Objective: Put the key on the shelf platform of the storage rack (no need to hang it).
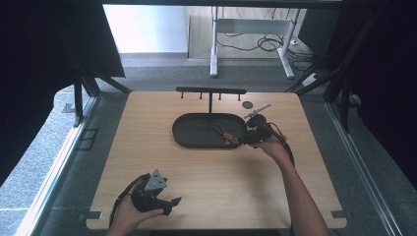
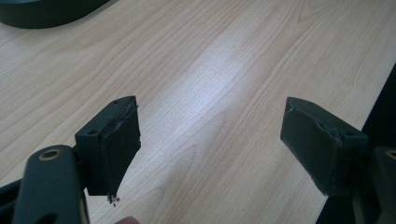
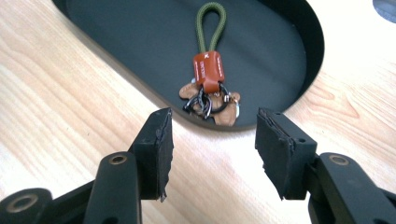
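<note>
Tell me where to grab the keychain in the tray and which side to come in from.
Probably best: the orange tab of the keychain, from above with the open right gripper. It is the thickest, firmest part; the green loop lies flat on the tray floor, and the rings bunch near the rim.

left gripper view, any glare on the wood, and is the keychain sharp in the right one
Left gripper view: a pale sheen on the light wooden table between the open jaws. Right gripper view: the orange-tagged keychain with green cord loop in the black oval tray looks fairly sharp.
</note>
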`<state>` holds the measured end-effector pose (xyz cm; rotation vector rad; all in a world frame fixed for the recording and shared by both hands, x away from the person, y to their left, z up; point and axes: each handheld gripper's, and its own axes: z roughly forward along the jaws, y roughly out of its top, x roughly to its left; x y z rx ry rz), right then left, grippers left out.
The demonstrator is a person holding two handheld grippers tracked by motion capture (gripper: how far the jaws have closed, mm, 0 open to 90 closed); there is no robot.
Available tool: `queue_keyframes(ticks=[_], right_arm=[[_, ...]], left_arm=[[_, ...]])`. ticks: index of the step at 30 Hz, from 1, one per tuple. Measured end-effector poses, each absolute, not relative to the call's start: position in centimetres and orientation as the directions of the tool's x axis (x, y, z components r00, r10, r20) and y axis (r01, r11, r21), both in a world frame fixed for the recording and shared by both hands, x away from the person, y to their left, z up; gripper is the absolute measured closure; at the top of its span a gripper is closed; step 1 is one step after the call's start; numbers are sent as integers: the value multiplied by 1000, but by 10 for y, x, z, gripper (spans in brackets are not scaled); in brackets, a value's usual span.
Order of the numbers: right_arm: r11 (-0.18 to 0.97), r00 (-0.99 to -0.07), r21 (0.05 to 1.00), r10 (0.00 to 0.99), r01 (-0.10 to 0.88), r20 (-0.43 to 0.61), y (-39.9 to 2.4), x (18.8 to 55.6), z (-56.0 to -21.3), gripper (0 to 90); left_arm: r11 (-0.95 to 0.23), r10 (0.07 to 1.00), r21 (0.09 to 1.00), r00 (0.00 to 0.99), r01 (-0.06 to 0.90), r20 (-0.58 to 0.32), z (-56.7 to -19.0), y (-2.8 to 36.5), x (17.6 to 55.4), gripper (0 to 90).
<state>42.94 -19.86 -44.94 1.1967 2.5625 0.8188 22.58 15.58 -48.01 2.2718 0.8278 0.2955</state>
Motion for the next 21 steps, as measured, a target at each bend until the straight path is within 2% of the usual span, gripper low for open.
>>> queue_keyframes(ticks=[13, 21], right_arm=[[487, -657, 610, 750, 625, 75, -228, 385, -457, 478], [459, -653, 635, 751, 622, 97, -253, 348, -481, 477]], left_arm=[[-562, 637, 675, 771, 479, -17, -480, 154, 225, 205], [-559, 640, 676, 768, 481, -17, -480, 154, 225, 205]])
